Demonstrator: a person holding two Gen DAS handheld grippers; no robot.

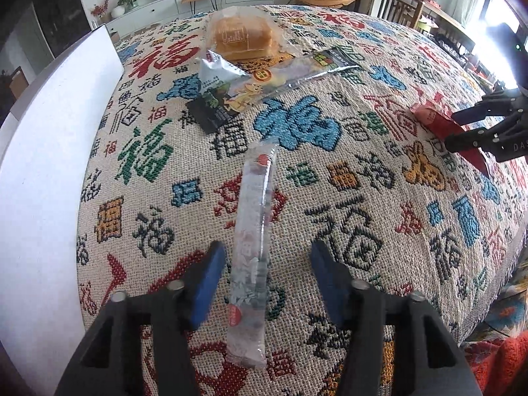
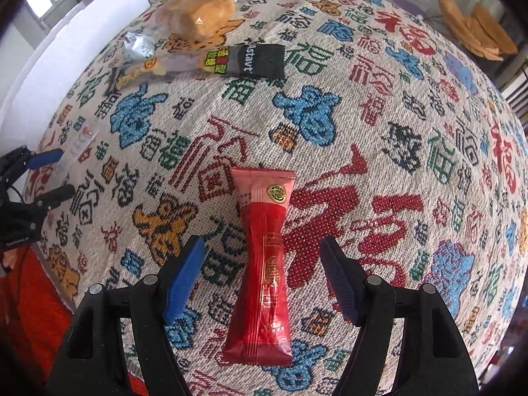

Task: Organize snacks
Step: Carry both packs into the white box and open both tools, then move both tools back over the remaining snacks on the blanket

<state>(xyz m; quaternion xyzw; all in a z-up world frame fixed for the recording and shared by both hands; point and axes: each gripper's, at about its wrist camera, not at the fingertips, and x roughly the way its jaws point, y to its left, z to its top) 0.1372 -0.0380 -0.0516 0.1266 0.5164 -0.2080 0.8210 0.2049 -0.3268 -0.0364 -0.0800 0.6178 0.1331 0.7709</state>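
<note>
A long clear stick packet (image 1: 252, 247) lies on the patterned cloth (image 1: 363, 198), between the fingers of my left gripper (image 1: 267, 249). The blue pads stand off it on both sides, so the gripper is open. In the right wrist view a red stick packet (image 2: 260, 264) lies flat between the fingers of my right gripper (image 2: 261, 241), also open, with gaps on both sides. The left wrist view shows the right gripper (image 1: 450, 129) over the red packet (image 1: 432, 117) at the far right. At the left edge of the right wrist view, the left gripper (image 2: 65, 173) stands beside the clear packet (image 2: 77, 142).
At the far side lie a bagged bread loaf (image 1: 244, 38), a silver pouch (image 1: 219, 69), a long cartoon-printed packet (image 1: 280, 77) and a black packet (image 2: 260, 61). A white box wall (image 1: 49, 165) runs along the left. The cloth's edge drops off at the right (image 1: 508, 264).
</note>
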